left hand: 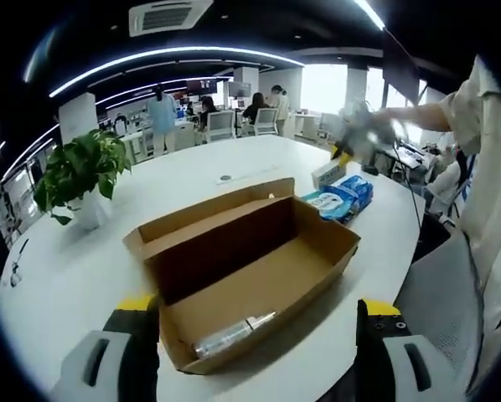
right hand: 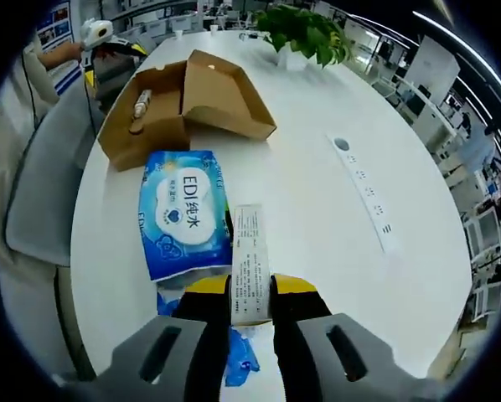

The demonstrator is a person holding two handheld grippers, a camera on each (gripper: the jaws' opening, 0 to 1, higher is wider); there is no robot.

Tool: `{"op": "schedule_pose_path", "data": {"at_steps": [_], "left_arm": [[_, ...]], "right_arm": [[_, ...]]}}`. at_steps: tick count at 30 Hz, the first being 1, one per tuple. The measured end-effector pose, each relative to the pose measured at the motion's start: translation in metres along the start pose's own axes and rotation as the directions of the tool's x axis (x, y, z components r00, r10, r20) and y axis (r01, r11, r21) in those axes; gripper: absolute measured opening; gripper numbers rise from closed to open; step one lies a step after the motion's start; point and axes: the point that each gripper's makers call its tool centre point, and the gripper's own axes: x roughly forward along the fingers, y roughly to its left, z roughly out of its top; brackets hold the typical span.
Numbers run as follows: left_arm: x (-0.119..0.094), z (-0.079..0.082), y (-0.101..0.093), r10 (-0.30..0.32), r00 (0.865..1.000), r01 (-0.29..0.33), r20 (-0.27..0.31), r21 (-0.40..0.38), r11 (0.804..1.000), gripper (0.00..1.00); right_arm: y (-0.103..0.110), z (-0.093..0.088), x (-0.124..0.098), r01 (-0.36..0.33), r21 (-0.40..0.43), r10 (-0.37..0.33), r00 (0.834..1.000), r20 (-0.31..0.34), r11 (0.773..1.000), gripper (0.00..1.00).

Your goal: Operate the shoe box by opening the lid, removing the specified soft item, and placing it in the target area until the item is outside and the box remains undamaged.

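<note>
**Slim carton pinched, box standing open: where it could slip**

The right gripper [right hand: 250, 295] has its jaws pinching a narrow white printed carton [right hand: 250, 264], which lies flat just beside the blue wipes pack [right hand: 183, 211] on the white tabletop [right hand: 334, 218]; if the grip is only on the carton's end, a quick lift could swing it loose, or drag the soft wipes pack along; the left gripper [left hand: 255, 322] holds its jaws spread, flanking the near end of the open shoe box [left hand: 250, 268], whose lid is folded back; a small silvery tube [left hand: 231, 334] lies inside; closing or pushing here could crush the thin cardboard wall, or shove the box across the tabletop toward the potted plant [left hand: 81, 167].
</note>
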Motion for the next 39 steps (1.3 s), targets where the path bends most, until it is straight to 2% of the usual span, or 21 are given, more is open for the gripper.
{"op": "schedule_pose_path", "data": {"at_steps": [7,13,16,24,34,39], "left_arm": [[0.004,0.0,-0.002,-0.003,1.0,0.003,-0.012,0.0,1.0,1.0],[0.006,-0.002,-0.003,-0.006,1.0,0.007,-0.023,0.002,1.0,1.0],[0.007,-0.002,-0.004,-0.01,1.0,0.01,-0.024,0.005,1.0,1.0],[0.004,-0.003,-0.002,0.0,1.0,0.0,-0.025,0.002,1.0,1.0],[0.002,-0.011,-0.001,0.008,0.999,-0.009,-0.035,-0.013,1.0,1.0],[0.002,-0.012,0.0,0.009,0.999,-0.009,-0.035,-0.012,1.0,1.0]], "right_arm": [[-0.002,-0.029,0.001,-0.018,-0.01,0.017,0.997,-0.074,1.0,0.16],[-0.003,-0.057,0.002,-0.04,-0.088,0.024,0.984,-0.176,0.995,0.16],[-0.003,-0.061,0.004,-0.047,-0.093,0.029,0.982,-0.185,0.995,0.16],[-0.009,-0.078,0.01,-0.067,-0.163,0.024,0.966,-0.256,0.984,0.16],[-0.015,-0.09,0.016,-0.074,-0.198,0.011,0.954,-0.299,0.977,0.16],[-0.017,-0.09,0.015,-0.068,-0.197,0.007,0.956,-0.294,0.978,0.16]]}}
